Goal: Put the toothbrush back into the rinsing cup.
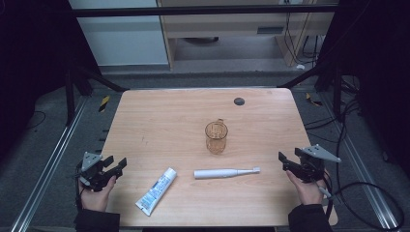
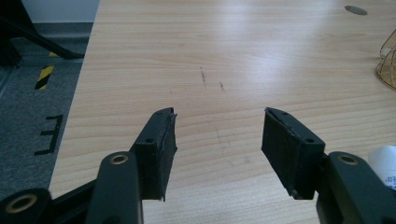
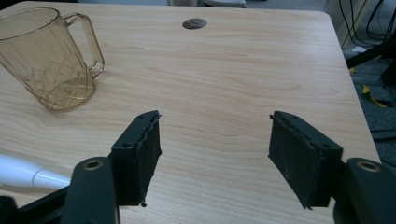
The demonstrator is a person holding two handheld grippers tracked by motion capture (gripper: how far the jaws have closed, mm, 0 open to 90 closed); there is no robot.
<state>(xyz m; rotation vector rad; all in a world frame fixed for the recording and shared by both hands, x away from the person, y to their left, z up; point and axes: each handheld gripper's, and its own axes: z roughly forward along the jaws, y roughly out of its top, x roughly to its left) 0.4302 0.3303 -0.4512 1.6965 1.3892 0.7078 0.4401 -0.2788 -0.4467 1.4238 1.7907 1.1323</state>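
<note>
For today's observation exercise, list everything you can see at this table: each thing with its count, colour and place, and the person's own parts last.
Mug: one, clear amber, with a handle, upright near the table's middle.
Electric toothbrush: one, white, lying flat in front of the mug, head toward the right.
Toothpaste tube: one, white with blue print, lying at the near left, slanted.
Round cap: one, dark grey, set in the tabletop near the far edge.
Table: one, light wood.
Left gripper: one, black, jaws open, at the table's left edge.
Right gripper: one, black, jaws open, at the right edge.
Hands: two, holding the grippers, dark sleeves.
</note>
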